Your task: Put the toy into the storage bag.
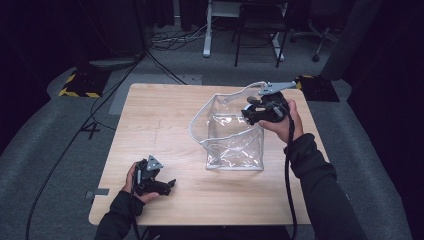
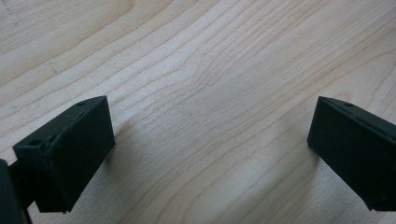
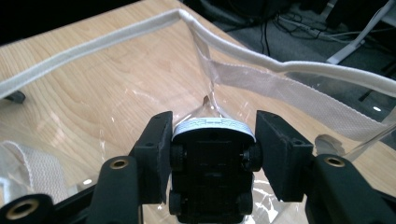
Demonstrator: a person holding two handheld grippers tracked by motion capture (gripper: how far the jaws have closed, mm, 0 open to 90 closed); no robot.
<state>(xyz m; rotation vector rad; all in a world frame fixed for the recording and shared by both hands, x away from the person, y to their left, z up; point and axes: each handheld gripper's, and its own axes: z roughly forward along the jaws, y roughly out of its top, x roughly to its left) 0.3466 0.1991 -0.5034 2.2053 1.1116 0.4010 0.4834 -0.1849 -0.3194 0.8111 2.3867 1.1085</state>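
A clear plastic bag (image 1: 235, 140) with white trim stands open on the wooden table (image 1: 150, 115), right of centre. Above its far right corner my right gripper (image 1: 252, 112) is shut on a small toy car. In the right gripper view the toy car (image 3: 212, 172) shows its black underside and wheels, squeezed between the two pads of the right gripper (image 3: 214, 123). Past the car run the bag's white rim (image 3: 93, 42) and a webbing strap (image 3: 289, 88). My left gripper (image 1: 167, 186) lies near the table's front left. In its own view the left gripper (image 2: 211, 116) is open over bare wood.
Behind the table on the grey floor are cables (image 1: 165, 40), a white desk leg (image 1: 207, 30), a black chair frame (image 1: 257, 35) and two black-and-yellow striped plates (image 1: 80, 85). The table's front edge (image 1: 200, 220) is close to the left hand.
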